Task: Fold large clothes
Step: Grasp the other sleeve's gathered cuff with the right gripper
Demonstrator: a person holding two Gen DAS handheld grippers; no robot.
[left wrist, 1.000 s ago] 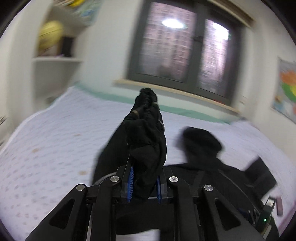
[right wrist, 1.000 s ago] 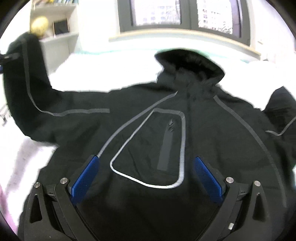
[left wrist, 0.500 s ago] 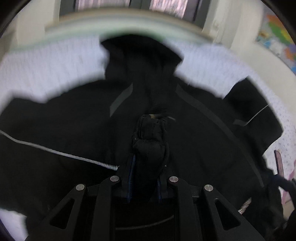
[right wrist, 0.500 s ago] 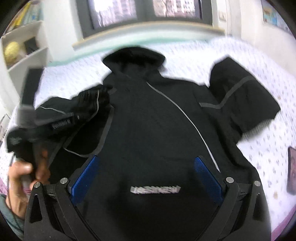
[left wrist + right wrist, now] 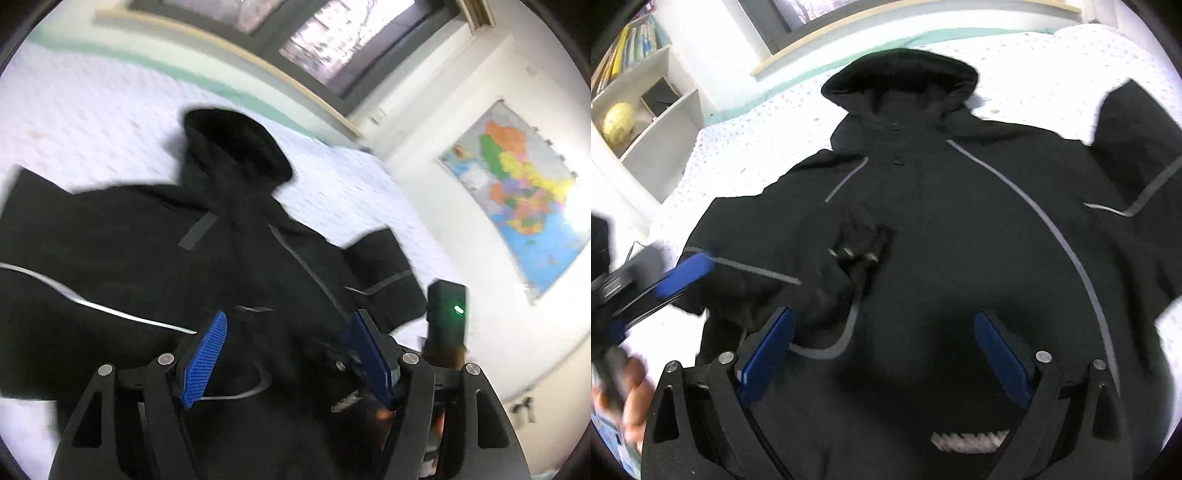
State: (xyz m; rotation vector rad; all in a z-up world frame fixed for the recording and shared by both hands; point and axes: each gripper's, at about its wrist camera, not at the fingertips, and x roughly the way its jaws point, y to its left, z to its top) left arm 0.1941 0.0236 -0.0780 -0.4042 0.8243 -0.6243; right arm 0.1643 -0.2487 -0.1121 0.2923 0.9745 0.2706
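A large black hooded jacket [image 5: 960, 229] with grey piping lies flat on the white bed, hood toward the window. It also shows in the left wrist view [image 5: 229, 266]. Its left sleeve [image 5: 827, 266] is folded across the chest, cuff near the middle. Its other sleeve [image 5: 1137, 177] lies out to the right. My left gripper [image 5: 288, 354] is open and empty above the jacket's lower body; its blue pads also show at the left of the right wrist view [image 5: 683, 273]. My right gripper [image 5: 882, 343] is open and empty over the jacket's lower front.
The white dotted bedspread [image 5: 92, 122] surrounds the jacket. A window sill [image 5: 229, 48] runs behind the bed. A shelf unit [image 5: 639, 122] with a yellow ball stands at the left. A wall map [image 5: 517, 192] hangs at the right.
My left gripper has opened and let go of the sleeve, which now lies folded across the jacket's chest. The left gripper has pulled back toward the left. The right gripper stays open.
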